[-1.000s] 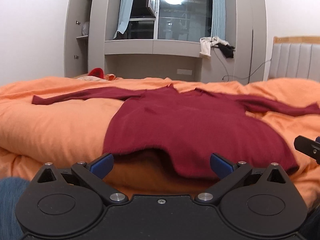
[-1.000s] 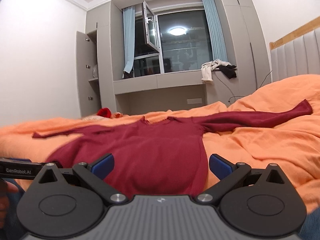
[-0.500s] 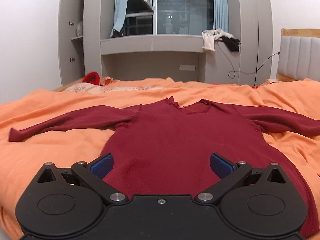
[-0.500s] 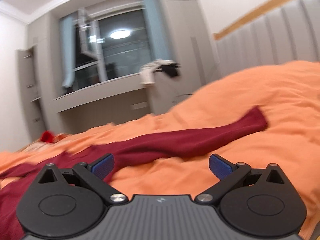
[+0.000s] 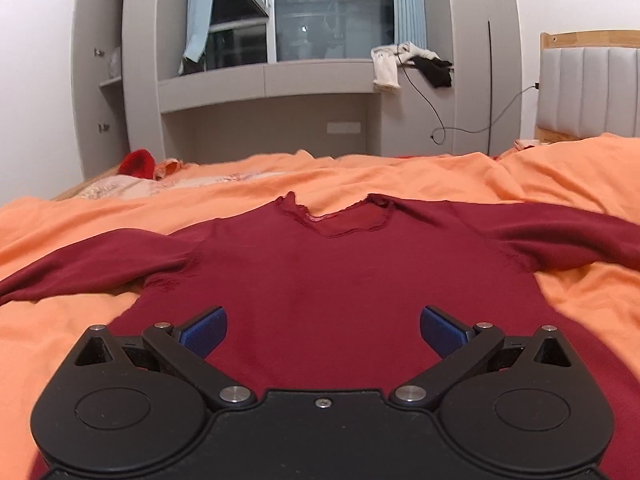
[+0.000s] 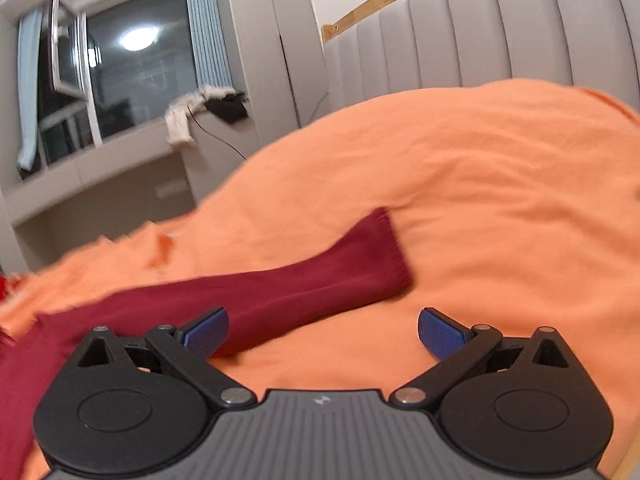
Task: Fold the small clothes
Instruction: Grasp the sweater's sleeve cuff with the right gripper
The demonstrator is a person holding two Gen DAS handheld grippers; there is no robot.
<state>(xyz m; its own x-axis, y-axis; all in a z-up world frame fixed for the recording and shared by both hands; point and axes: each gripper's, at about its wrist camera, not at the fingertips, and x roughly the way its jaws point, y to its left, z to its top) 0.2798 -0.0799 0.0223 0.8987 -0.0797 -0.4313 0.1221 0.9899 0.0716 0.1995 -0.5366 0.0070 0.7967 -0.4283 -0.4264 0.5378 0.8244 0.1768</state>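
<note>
A dark red long-sleeved top lies flat on the orange duvet, neckline away from me and both sleeves spread out. My left gripper hovers open over the middle of its body, nothing between the blue pads. In the right wrist view the top's right sleeve runs from lower left up to its cuff. My right gripper is open just short of that cuff, its left pad over the sleeve and its right pad over bare duvet.
A padded grey headboard stands on the right side of the bed. Beyond the bed are grey cupboards and a window ledge with white and black clothes and a hanging cable. A red item lies at the far left.
My left gripper moved forward over the top's body toward the neckline. My right gripper swung right and came close to the right sleeve's cuff. Both stayed open.
</note>
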